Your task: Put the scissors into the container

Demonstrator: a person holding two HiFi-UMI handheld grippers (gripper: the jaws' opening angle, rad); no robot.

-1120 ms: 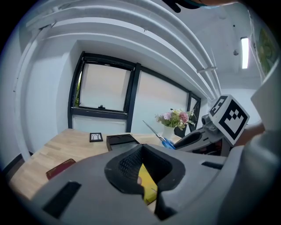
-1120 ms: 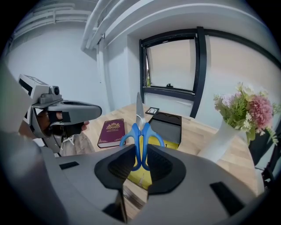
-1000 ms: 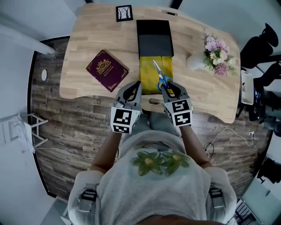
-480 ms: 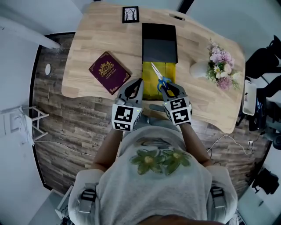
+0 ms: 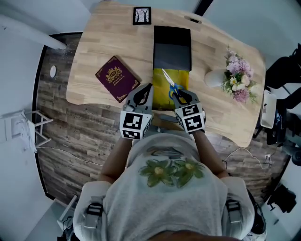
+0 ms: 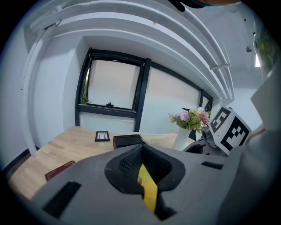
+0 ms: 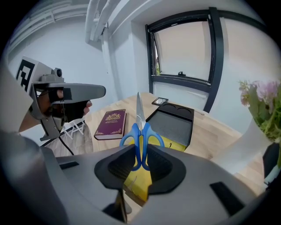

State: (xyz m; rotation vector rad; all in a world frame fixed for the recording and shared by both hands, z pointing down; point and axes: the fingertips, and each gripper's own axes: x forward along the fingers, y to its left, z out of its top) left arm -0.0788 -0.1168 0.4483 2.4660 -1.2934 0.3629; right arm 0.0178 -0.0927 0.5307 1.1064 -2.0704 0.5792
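Note:
My right gripper (image 5: pixel 180 95) is shut on the blue handles of the scissors (image 5: pixel 170 84). Their blades point away from me over the yellow container (image 5: pixel 160 94). In the right gripper view the scissors (image 7: pixel 140 132) stand between the pads of the right gripper (image 7: pixel 139 163), above the container (image 7: pixel 175 144). A black tray (image 5: pixel 172 44) lies against the container's far end. My left gripper (image 5: pixel 150 87) hovers just left of the container, holding nothing. In the left gripper view, the left gripper (image 6: pixel 143 180) shows only a thin slit with yellow behind.
A maroon book (image 5: pixel 117 78) lies left of the container. A white vase with pink flowers (image 5: pixel 239 77) stands at the right. A small framed picture (image 5: pixel 142 15) sits at the table's far edge (image 5: pixel 113 14). The wood floor lies beyond the table's sides.
Both grippers have moved a little forward over the table's near edge toward the yellow container. The right one has dipped with the scissors still in it.

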